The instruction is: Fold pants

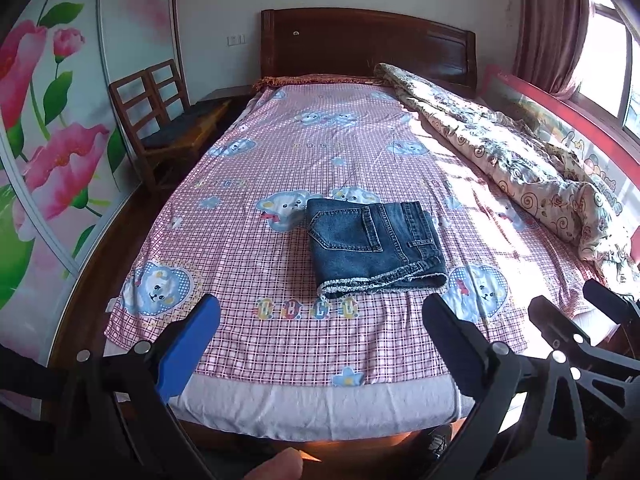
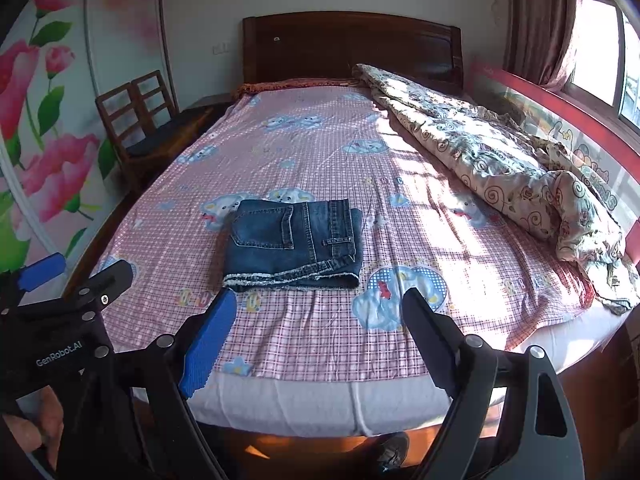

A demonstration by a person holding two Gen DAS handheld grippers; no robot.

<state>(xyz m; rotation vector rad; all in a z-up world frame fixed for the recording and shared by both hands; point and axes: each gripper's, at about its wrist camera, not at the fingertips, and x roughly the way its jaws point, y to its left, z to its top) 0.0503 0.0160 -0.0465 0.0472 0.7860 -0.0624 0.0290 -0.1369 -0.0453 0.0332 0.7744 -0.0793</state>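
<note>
Jeans (image 1: 376,246) folded flat mid-bed (image 1: 280,396), quilt (image 1: 512,168) bunched at 2 o'clock, left claw (image 1: 320,316) wide open and empty, right claw (image 2: 320,308) wide open, empty, both short of jeans

Two wrist fisheye views, side by side at the bed's (image 1: 280,396) foot, angled down toward the headboard (image 2: 352,46). Both share the mattress, folded jeans (image 1: 376,242), quilt (image 2: 500,164), chairs, window.

Wooden headboard (image 1: 368,46), chairs (image 1: 160,120) left, floral wardrobe (image 1: 44,128), curtained sunlit window (image 1: 604,40) right.
</note>
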